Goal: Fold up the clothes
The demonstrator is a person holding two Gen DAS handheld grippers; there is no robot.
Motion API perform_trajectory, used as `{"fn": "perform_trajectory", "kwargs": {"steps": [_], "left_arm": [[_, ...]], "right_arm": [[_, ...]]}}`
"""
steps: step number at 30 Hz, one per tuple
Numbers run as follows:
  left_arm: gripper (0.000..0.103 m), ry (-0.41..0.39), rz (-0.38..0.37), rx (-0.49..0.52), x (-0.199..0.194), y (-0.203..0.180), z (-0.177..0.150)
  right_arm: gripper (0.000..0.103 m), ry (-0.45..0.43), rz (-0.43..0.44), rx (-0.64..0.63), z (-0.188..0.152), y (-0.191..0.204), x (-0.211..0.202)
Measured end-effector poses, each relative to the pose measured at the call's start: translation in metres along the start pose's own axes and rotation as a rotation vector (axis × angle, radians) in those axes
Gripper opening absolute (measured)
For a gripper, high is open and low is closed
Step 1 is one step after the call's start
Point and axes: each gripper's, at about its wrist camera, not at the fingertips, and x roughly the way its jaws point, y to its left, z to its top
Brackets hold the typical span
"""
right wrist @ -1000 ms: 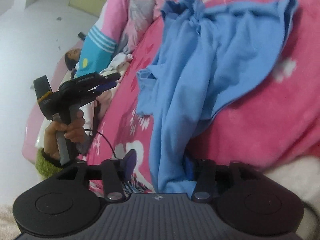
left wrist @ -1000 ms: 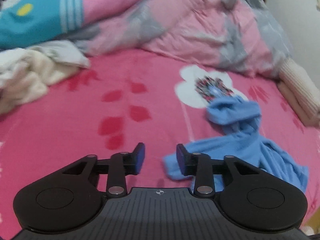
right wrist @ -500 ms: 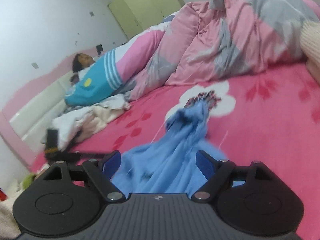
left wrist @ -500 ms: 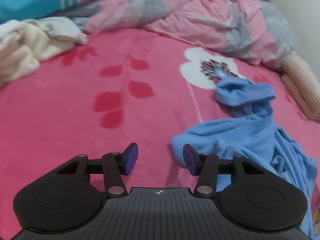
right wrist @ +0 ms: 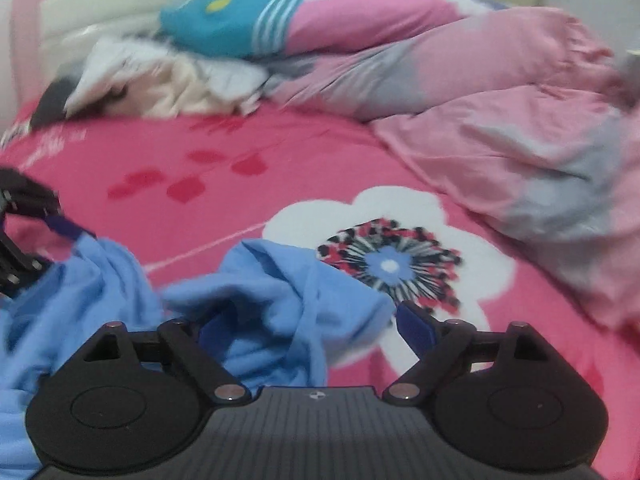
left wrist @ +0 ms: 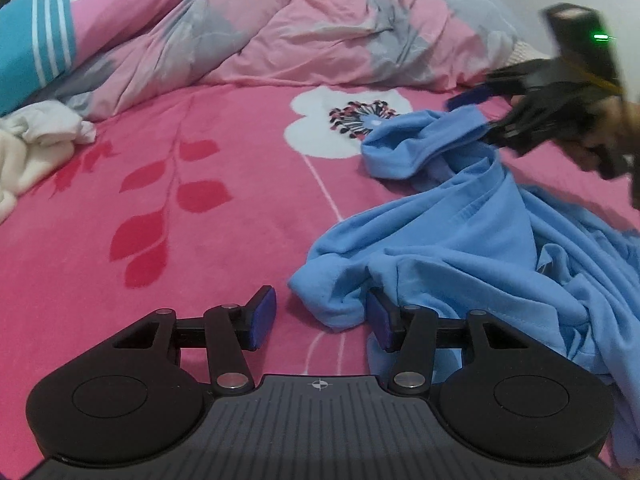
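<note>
A crumpled blue garment (left wrist: 472, 240) lies on the pink flowered bedsheet (left wrist: 200, 248). My left gripper (left wrist: 320, 318) is open low over the sheet. A bunched corner of the garment (left wrist: 332, 300) sits between its pads, nearer the right pad. In the right wrist view, my right gripper (right wrist: 312, 322) is wide open over another bunched part of the blue garment (right wrist: 272, 304). In the left wrist view, the right gripper (left wrist: 472, 116) straddles the garment's far end with both fingers apart. The left gripper (right wrist: 24, 232) shows at the left edge of the right wrist view.
A pink and grey quilt (left wrist: 340, 32) is heaped along the back of the bed. A teal and pink striped pillow (right wrist: 248, 20) lies by the white headboard (right wrist: 80, 12). A pile of white and cream clothes (left wrist: 32, 148) sits at the left.
The right gripper opened and let the lifted blue garment drop onto the sheet, then came down over its far end. The left gripper moved forward to the garment's near corner.
</note>
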Motion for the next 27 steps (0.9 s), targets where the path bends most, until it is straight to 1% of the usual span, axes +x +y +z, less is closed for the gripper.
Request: {"fn": "perform_trajectory", "kwargs": {"steps": [3, 4, 6, 8, 9, 11, 13, 14, 18, 20, 22, 23, 25, 26, 27], "left_arm": [[0.05, -0.012, 0.001, -0.004, 0.004, -0.002, 0.0], [0.05, -0.016, 0.002, -0.006, 0.004, -0.002, 0.0], [0.05, -0.023, 0.004, -0.009, 0.004, -0.003, -0.001], [0.05, -0.027, 0.004, -0.009, 0.004, -0.003, -0.002], [0.05, -0.029, 0.003, -0.009, 0.003, -0.003, -0.002], [0.05, -0.03, 0.002, -0.01, 0.004, -0.002, -0.002], [0.05, -0.03, -0.002, -0.012, 0.004, -0.001, -0.001], [0.05, -0.029, -0.005, -0.013, 0.004, -0.001, -0.001], [0.051, -0.031, -0.013, -0.019, 0.004, 0.001, -0.001], [0.052, -0.028, -0.015, -0.021, 0.005, 0.001, 0.0], [0.053, -0.023, -0.021, -0.032, 0.007, 0.003, 0.002], [0.054, -0.02, -0.024, -0.039, 0.007, 0.003, 0.003], [0.054, -0.015, -0.031, -0.055, 0.007, 0.006, 0.003], [0.054, -0.012, -0.035, -0.063, 0.007, 0.007, 0.004], [0.054, -0.01, -0.039, -0.072, 0.007, 0.009, 0.004]], "right_arm": [[0.091, 0.037, 0.013, 0.038, 0.004, -0.011, 0.031], [0.085, 0.043, 0.01, 0.079, 0.004, -0.015, 0.038], [0.068, 0.034, 0.023, 0.197, -0.001, -0.023, 0.042], [0.038, -0.021, 0.016, 0.321, -0.009, -0.03, 0.027], [0.025, -0.049, 0.013, 0.384, -0.013, -0.034, 0.019], [0.025, -0.107, 0.002, 0.513, -0.022, -0.042, 0.002], [0.024, -0.176, -0.03, 0.679, -0.04, -0.052, -0.026], [0.024, -0.206, -0.047, 0.77, -0.053, -0.057, -0.041], [0.024, -0.286, -0.101, 1.065, -0.112, -0.066, -0.093], [0.024, -0.277, -0.128, 1.136, -0.143, -0.064, -0.108], [0.024, -0.225, -0.133, 1.243, -0.173, -0.065, -0.113], [0.024, -0.215, -0.136, 1.3, -0.188, -0.066, -0.118], [0.028, -0.248, -0.125, 1.377, -0.21, -0.064, -0.134], [0.031, -0.264, -0.133, 1.404, -0.217, -0.062, -0.145], [0.037, -0.275, -0.155, 1.41, -0.22, -0.06, -0.155]]}}
